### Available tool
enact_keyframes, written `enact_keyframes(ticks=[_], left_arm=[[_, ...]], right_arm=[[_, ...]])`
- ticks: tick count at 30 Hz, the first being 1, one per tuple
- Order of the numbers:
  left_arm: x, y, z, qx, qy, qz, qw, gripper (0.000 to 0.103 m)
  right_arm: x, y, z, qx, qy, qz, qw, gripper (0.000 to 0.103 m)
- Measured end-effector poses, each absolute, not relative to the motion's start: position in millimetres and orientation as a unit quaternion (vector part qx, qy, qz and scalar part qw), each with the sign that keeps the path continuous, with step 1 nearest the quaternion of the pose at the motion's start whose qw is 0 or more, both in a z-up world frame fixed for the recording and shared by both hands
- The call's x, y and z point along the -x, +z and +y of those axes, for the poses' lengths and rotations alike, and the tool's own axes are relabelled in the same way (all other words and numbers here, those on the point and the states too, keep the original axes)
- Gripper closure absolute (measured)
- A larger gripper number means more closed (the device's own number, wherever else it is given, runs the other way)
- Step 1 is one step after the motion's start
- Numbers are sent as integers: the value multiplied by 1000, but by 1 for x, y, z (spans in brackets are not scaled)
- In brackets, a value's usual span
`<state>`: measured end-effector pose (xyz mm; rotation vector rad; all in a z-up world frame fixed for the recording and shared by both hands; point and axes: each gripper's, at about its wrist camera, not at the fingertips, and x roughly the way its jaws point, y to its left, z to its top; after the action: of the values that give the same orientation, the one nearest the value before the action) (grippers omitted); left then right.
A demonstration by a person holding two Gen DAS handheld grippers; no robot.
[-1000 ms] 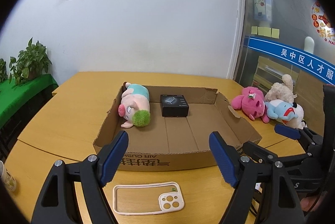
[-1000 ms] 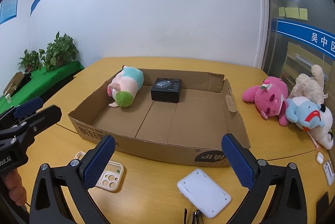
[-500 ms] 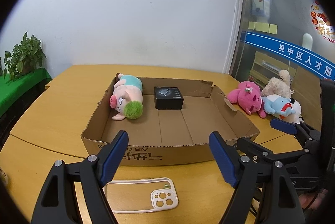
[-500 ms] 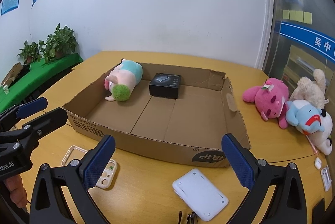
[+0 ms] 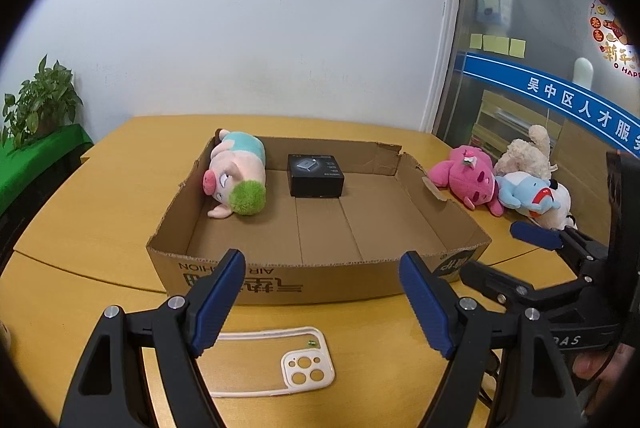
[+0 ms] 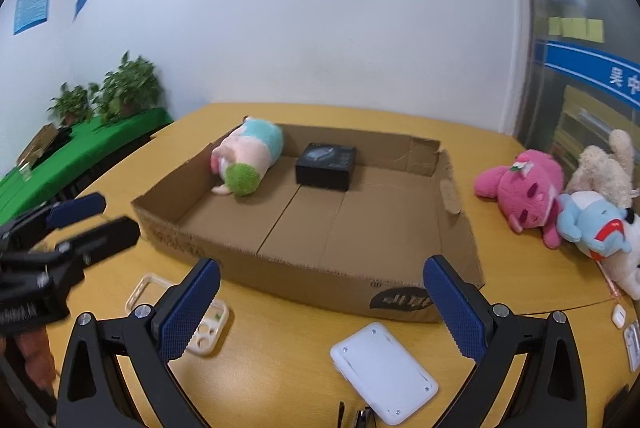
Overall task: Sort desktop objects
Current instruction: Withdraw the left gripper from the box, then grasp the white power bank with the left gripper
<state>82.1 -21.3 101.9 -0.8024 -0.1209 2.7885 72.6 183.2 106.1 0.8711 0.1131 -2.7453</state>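
A shallow cardboard box point(image 5: 280, 278) point(image 6: 304, 278) lies on the wooden table. In it are a pink pig plush point(image 5: 236, 180) point(image 6: 248, 158) and a small black box point(image 5: 316, 175) point(image 6: 326, 166). My left gripper point(image 5: 320, 302) is open and empty, above a white phone case point(image 5: 276, 362) point(image 6: 200, 328) lying in front of the box. My right gripper point(image 6: 320, 308) is open and empty, above a white flat device point(image 6: 382, 372). Each gripper also shows in the other's view: the right one point(image 5: 532, 260) and the left one point(image 6: 80, 220).
A pink plush point(image 5: 468, 178) point(image 6: 520, 186), a blue-and-white plush point(image 5: 532, 198) point(image 6: 596, 232) and a beige plush point(image 5: 524, 154) point(image 6: 604, 164) lie right of the box. Potted plants point(image 6: 108, 96) stand on a green shelf at the left. Small white items point(image 6: 618, 316) lie at the table's right edge.
Both grippers have drawn back and risen a little, so the box and the phone case sit lower and farther in view. Both stay open and empty.
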Motion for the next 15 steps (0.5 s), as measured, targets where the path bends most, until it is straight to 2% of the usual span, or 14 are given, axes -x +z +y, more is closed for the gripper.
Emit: enact_keyframes(ticks=[3, 6, 10, 13, 15], left_arm=[[-86, 91, -28, 292, 947, -44, 125, 24], [-87, 75, -34, 317, 938, -52, 127, 24], [-80, 52, -29, 362, 918, -78, 142, 24], [-73, 37, -15, 389, 902, -88, 166, 24], [-70, 31, -6, 404, 892, -89, 179, 24]], right_arm=[[-78, 87, 201, -318, -931, 55, 169, 0], [-79, 56, 234, -360, -916, 74, 159, 0], [-62, 14, 279, -439, -880, 36, 180, 0], [-45, -5, 292, -454, -873, -5, 180, 0], [-38, -13, 290, -459, -870, -5, 182, 2]])
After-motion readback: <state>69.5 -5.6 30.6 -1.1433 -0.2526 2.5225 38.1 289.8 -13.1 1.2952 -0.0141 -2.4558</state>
